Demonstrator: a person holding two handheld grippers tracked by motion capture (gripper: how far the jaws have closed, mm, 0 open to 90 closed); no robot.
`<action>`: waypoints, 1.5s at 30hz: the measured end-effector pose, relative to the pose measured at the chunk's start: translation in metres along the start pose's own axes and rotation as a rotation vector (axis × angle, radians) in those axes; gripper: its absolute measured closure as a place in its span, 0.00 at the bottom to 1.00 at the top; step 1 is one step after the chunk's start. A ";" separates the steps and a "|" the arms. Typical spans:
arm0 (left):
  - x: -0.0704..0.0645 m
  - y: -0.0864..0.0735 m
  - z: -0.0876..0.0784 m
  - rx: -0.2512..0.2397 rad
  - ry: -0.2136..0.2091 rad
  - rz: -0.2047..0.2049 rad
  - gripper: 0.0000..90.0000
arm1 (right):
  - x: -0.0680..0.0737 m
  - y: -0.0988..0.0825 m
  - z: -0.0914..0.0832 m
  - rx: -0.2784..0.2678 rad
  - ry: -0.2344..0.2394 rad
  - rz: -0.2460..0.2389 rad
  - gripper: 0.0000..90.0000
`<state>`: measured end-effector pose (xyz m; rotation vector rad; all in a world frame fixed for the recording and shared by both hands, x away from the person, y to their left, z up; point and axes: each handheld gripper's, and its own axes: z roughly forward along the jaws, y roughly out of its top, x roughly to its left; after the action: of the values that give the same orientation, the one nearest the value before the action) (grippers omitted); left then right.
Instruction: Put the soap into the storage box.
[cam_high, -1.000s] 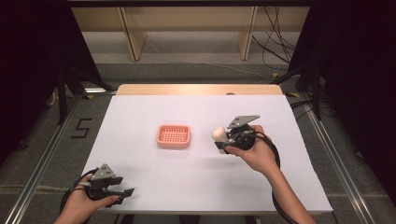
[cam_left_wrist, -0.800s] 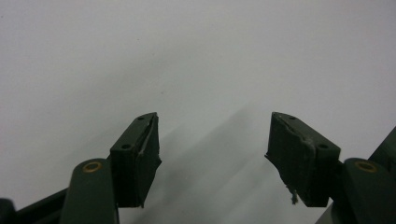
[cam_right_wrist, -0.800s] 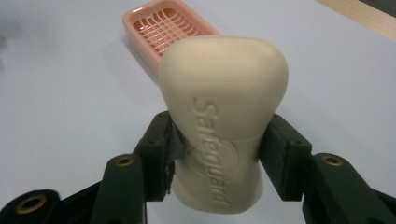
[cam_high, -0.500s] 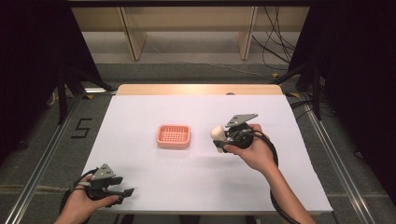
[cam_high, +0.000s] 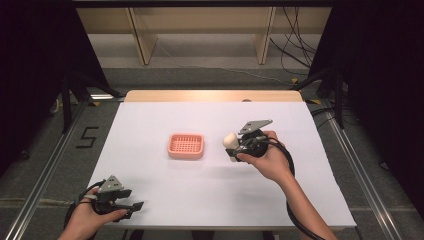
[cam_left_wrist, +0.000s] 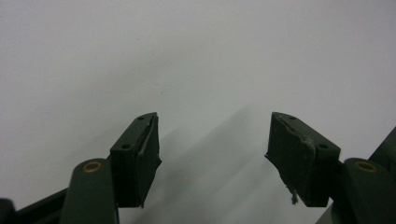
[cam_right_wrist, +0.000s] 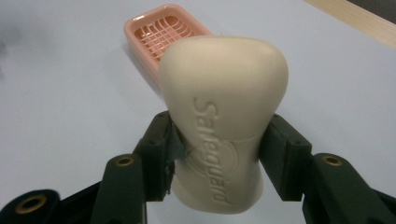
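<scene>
Cream bar of soap (cam_right_wrist: 224, 121), stamped "Safeguard", clamped between the fingers (cam_right_wrist: 159, 149) of the right gripper (cam_high: 234, 146); grip is across the bar's narrower lower half, wider end pointing away from the hand. Bar held off the tabletop (cam_high: 250, 195), lifted clear of the white surface.

Landmark: pink soap dish (cam_high: 186, 145), slatted, resting flat on the tabletop. In the high view the soap sits just to the right of the dish, near but not touching. In the right gripper view the dish (cam_right_wrist: 161, 35) lies beyond the bar, partly covered by it.

Right hand (cam_high: 270, 157) wraps the gripper body; cable loops back along the forearm.

Left gripper (cam_high: 131, 206) is well apart from the dish, down by the near left edge of the tabletop, held low in the left hand (cam_high: 90, 217). Its fingers (cam_left_wrist: 140, 158) are spread wide, nothing between them, bare white surface ahead.
</scene>
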<state>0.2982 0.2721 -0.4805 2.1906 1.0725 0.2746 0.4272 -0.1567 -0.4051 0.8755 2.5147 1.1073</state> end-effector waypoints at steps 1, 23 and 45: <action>0.000 0.000 0.000 0.000 0.000 0.000 0.38 | 0.000 0.001 0.000 0.002 0.000 0.003 0.56; 0.001 0.000 -0.001 0.002 0.009 0.003 0.38 | 0.004 0.013 0.008 0.008 0.008 0.006 0.56; 0.001 0.000 -0.001 0.004 0.009 0.000 0.38 | 0.008 0.022 0.023 -0.024 0.012 -0.012 0.56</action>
<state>0.2985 0.2730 -0.4797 2.1948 1.0792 0.2831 0.4406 -0.1270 -0.4039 0.8495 2.5076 1.1392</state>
